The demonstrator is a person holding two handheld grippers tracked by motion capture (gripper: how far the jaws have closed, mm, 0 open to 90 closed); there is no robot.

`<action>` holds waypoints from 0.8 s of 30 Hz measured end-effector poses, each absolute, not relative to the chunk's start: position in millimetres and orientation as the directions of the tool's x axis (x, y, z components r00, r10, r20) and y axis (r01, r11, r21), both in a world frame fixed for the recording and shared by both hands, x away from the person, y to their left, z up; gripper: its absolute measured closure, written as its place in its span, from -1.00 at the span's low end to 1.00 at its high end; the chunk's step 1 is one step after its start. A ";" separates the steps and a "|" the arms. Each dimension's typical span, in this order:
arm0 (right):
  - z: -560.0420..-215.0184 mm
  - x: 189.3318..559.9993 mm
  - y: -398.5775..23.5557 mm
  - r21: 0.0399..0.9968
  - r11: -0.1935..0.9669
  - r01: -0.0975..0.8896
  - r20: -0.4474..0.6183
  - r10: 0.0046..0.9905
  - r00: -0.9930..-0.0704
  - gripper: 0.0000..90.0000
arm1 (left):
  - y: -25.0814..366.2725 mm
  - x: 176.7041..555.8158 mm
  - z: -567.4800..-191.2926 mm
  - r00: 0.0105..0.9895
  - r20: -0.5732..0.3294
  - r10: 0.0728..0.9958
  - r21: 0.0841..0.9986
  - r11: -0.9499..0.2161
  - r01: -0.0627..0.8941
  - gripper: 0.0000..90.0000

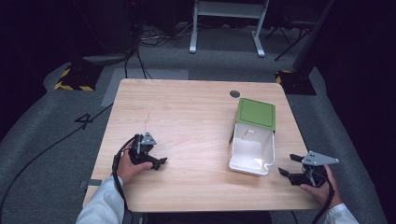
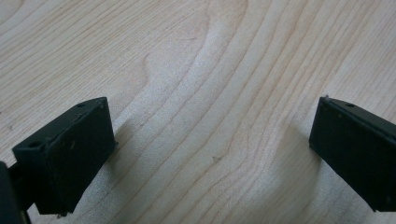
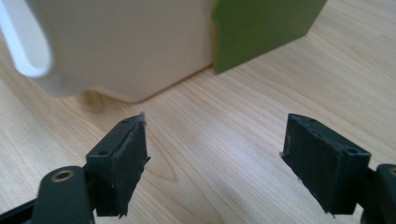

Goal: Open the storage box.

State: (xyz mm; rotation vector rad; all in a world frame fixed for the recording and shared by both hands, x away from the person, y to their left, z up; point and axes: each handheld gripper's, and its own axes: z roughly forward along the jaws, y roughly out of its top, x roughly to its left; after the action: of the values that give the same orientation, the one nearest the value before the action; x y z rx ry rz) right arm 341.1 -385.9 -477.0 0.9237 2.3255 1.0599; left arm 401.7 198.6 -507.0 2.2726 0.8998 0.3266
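A white open box [image 1: 251, 150] with a green lid [image 1: 256, 114] lies on the wooden table [image 1: 187, 121], right of centre. Its white wall [image 3: 121, 46] and the green lid [image 3: 261, 28] appear close ahead in the right gripper view. My right gripper [image 1: 287, 165] is held low near the table's front right corner, just right of the box, open with nothing between its jaws. My left gripper [image 1: 161, 162] rests on the table at the front left, pointing right. In the left gripper view the left gripper [image 2: 212, 149] is open over bare wood.
A round grommet hole [image 1: 235, 94] sits near the table's far edge. Beyond the table are a white desk frame [image 1: 229, 23], cables on the grey floor [image 1: 149, 42] and yellow-black striped stand bases [image 1: 74, 79]. A cable [image 1: 116, 182] trails from my left gripper.
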 end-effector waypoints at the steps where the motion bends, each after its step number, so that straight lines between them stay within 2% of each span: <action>1: -479.4 341.6 -387.7 0.777 0.484 0.403 -0.095 0.723 -0.684 -0.50 | 198.6 401.7 -507.0 0.732 -0.010 0.682 0.662 -0.544 0.516 -1.00; 13: -504.1 347.0 -409.0 0.757 0.425 0.496 -0.037 0.786 -0.617 -0.50 | 197.9 402.5 -507.4 0.730 -0.018 0.683 0.666 -0.536 0.519 -1.00; 24: -507.3 349.9 -411.4 0.748 0.403 0.528 -0.012 0.803 -0.596 -0.57 | 197.9 402.8 -507.3 0.728 -0.017 0.686 0.664 -0.536 0.521 -1.00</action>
State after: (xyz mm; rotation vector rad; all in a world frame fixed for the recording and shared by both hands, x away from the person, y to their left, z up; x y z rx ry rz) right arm 349.9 -411.4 -507.3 1.1465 2.2938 1.0234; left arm 402.8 197.9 -507.3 2.2661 0.9082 0.3229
